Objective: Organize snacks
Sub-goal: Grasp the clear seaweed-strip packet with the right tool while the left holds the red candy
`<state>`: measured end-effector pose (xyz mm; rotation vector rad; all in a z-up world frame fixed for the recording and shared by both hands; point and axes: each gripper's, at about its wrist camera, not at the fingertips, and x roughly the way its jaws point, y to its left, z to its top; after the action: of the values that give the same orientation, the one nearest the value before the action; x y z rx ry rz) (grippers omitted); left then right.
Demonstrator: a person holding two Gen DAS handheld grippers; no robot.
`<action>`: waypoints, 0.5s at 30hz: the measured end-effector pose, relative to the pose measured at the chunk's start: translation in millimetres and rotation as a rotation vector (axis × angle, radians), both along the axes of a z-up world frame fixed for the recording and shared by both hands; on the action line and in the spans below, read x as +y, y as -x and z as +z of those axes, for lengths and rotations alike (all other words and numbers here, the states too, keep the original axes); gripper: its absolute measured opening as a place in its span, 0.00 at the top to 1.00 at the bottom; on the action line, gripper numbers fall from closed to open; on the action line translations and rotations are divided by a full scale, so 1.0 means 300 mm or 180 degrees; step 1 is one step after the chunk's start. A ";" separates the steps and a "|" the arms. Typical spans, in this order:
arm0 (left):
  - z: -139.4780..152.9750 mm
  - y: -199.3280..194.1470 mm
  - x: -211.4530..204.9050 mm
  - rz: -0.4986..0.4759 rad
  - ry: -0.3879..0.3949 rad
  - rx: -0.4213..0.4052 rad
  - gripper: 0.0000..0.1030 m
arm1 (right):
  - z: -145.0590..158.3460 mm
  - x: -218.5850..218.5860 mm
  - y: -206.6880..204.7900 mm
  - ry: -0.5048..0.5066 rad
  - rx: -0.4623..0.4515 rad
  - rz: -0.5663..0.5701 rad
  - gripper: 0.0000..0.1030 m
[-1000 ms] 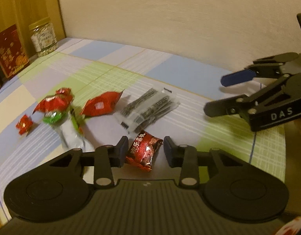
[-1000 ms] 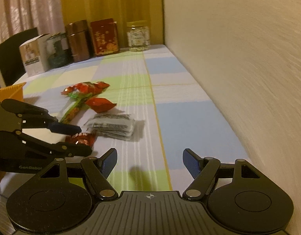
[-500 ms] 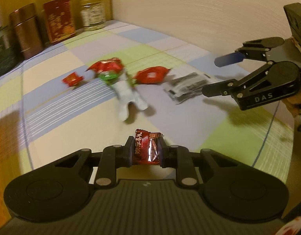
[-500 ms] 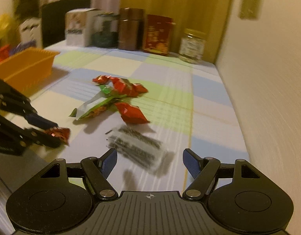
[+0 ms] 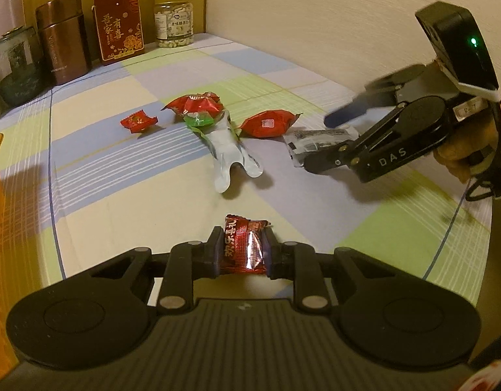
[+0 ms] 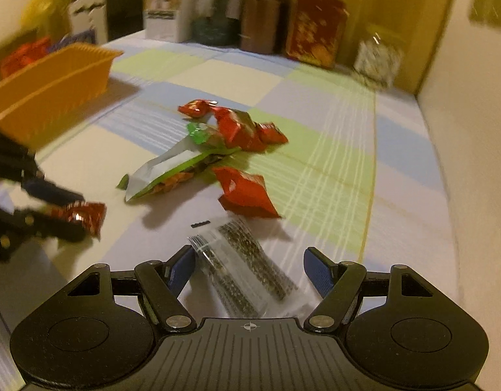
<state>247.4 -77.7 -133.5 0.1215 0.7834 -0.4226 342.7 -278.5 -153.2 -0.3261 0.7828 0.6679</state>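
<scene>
My left gripper (image 5: pixel 241 254) is shut on a dark red candy packet (image 5: pixel 243 249) and holds it above the checked tablecloth; it also shows in the right wrist view (image 6: pixel 84 216). My right gripper (image 6: pixel 250 268) is open, its jaws on either side of a clear packet of dark sticks (image 6: pixel 243 270) lying on the cloth. In the left wrist view that packet (image 5: pixel 318 140) lies under the right gripper (image 5: pixel 322 145). A red pouch (image 6: pixel 245 194), a green and silver packet (image 6: pixel 172 171), a red wrapper cluster (image 6: pixel 237 125) and a small red candy (image 5: pixel 138 122) lie further on.
An orange basket (image 6: pixel 51 93) stands at the left of the table. Tins, a red box (image 5: pixel 118 26), a brown canister (image 5: pixel 63 39) and a jar (image 5: pixel 173 21) line the far edge. A wall runs along the right side.
My left gripper has closed on the dark red candy and lifted it back off the cloth. My right gripper has moved down and forward over the clear packet of dark sticks.
</scene>
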 end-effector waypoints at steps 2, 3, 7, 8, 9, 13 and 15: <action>-0.001 -0.001 -0.001 0.0003 -0.0001 -0.0002 0.77 | -0.002 -0.014 0.008 -0.0127 0.0122 -0.0073 0.33; -0.001 0.000 -0.002 0.0004 -0.0002 -0.0011 0.77 | -0.002 -0.018 0.016 -0.0158 0.0138 -0.0099 0.34; -0.004 0.002 -0.007 0.0014 -0.0015 -0.0026 0.75 | 0.016 -0.018 0.063 -0.0215 0.0163 -0.0243 0.48; -0.004 0.003 -0.009 0.0012 -0.0020 -0.0029 0.75 | 0.021 -0.018 0.075 -0.0221 0.0162 -0.0285 0.54; -0.004 0.004 -0.011 0.0013 -0.0029 -0.0035 0.74 | 0.024 -0.019 0.082 -0.0232 0.0167 -0.0337 0.56; -0.005 0.000 -0.012 0.0009 -0.0043 -0.0043 0.73 | 0.031 -0.025 0.092 -0.0338 0.0229 -0.0533 0.56; -0.006 -0.002 -0.012 0.0006 -0.0050 -0.0054 0.73 | 0.028 -0.023 0.091 -0.0379 0.0191 -0.0621 0.56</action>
<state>248.0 -81.2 -135.4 0.1388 0.7702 -0.4133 315.3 -285.4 -144.9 -0.1196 0.8167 0.5396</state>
